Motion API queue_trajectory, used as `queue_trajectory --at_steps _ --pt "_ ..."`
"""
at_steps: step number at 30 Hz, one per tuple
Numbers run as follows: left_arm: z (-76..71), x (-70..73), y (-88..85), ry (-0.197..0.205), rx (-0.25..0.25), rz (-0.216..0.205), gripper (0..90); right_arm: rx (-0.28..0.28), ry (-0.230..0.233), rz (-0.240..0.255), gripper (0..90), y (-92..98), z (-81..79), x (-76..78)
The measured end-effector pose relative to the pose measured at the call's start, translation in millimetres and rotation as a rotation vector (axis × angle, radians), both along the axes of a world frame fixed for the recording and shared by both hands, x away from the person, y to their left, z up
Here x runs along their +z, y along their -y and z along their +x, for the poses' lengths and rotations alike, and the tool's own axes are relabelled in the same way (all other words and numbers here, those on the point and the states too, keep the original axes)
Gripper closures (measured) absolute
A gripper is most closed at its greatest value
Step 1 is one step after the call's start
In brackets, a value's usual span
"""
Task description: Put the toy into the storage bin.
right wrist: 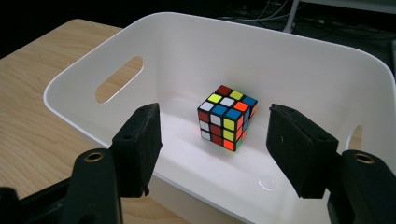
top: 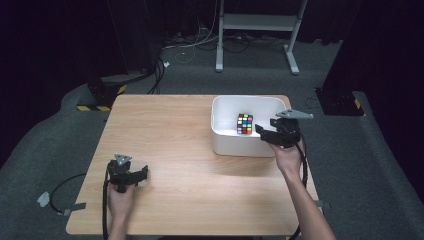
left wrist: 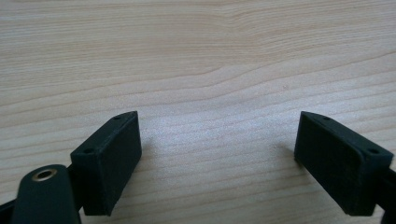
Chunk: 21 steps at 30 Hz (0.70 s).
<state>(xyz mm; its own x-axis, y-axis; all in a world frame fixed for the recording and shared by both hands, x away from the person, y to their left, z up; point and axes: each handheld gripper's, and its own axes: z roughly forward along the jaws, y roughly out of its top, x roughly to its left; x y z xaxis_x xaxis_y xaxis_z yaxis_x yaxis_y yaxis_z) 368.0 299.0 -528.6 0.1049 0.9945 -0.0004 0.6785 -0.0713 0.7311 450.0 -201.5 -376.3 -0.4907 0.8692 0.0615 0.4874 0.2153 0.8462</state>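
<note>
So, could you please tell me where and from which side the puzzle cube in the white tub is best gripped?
Grip the cube on two opposite flat side faces, coming down from above through the tub's open top. It stands alone on the floor with room around it, and the walls block a level approach.

Light wooden rectangular table on grey carpeted floor. Dark surroundings behind. White metal frame stand at rear, loose cables beside it. Yellow-black striped hazard tape on floor, left.
</note>
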Motion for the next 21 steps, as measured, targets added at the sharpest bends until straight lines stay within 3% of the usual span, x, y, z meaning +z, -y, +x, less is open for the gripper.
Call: queue_trajectory --at_steps 21 --pt "0.0 0.0 0.0 0.0 0.0 0.0 14.9 0.031 0.015 0.033 36.0 2.4 -15.0 2.5"
